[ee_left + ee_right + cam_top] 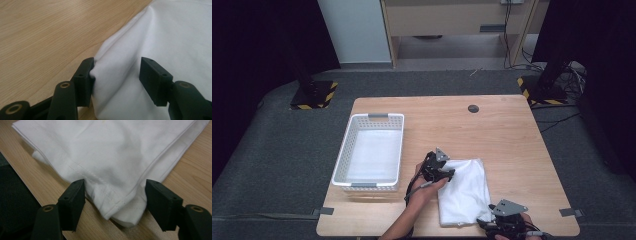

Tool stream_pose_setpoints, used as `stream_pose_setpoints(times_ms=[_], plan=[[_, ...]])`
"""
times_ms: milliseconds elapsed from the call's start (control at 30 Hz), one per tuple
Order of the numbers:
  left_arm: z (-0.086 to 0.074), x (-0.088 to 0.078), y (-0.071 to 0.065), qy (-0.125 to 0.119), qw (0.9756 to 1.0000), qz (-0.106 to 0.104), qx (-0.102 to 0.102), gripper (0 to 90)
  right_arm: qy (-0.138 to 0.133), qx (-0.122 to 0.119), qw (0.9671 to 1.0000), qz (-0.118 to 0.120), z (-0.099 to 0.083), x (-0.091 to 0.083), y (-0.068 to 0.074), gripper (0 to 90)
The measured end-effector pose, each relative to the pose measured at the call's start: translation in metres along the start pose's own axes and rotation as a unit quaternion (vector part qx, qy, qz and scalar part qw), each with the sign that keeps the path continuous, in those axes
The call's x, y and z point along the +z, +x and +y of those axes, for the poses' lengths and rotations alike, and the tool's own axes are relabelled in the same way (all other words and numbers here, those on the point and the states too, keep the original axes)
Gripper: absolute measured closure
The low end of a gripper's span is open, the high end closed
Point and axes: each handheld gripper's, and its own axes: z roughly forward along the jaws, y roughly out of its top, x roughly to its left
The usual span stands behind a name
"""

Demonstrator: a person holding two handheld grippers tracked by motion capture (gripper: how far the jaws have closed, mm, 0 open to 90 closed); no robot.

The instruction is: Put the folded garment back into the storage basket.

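Observation:
A folded white cloth point(464, 190) lies on the wooden table point(512, 140) near its front edge. My left gripper point(447, 172) reaches in at the cloth's upper left edge. In the left gripper view, the jaws of that gripper point(116, 72) straddle a fold of the cloth point(162, 37); one pad touches it and the other stands off, so it is open. My right gripper point(487, 215) sits at the cloth's near right corner. In the right gripper view its jaws point(115, 195) stand open on either side of the hemmed corner point(105, 150), which lies flat on the wood.
A white slatted basket point(347, 145) stands on the table's left side, close to my left gripper. A dark round grommet point(473, 108) is set in the table near its far edge. Dark carpet surrounds the table, and black stands with striped bases stand behind it.

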Motion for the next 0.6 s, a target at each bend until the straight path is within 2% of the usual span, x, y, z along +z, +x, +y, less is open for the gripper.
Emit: stream_pose_setpoints(times_ms=[33,67,133,467,600], plan=[[0.0000,0.0000,0.0000,0.000,1.0000,0.000,0.000,45.9,0.000,0.000,1.0000,0.000,0.0000,0.0000,0.0000,34.7],[0.0001,0.0000,0.0000,0.001,1.0000,0.000,0.000,45.9,-0.001,-0.002,1.0000,0.002,0.0006,-0.0002,-0.0003,39.3],[0.0001,0.0000,0.0001,0.000,1.0000,-0.001,0.000,45.9,-0.001,-0.003,1.0000,0.003,0.0008,-0.0003,-0.0003,40.4],[0.0001,0.0003,0.0018,-0.001,1.0000,-0.005,-0.001,44.4,-0.009,-0.006,0.9999,0.006,0.0007,-0.0013,-0.0010,60.2],[0.0002,0.0002,0.0023,-0.001,1.0000,-0.006,0.000,44.7,-0.009,-0.007,0.9999,0.005,0.0015,-0.0008,-0.0001,64.4]])
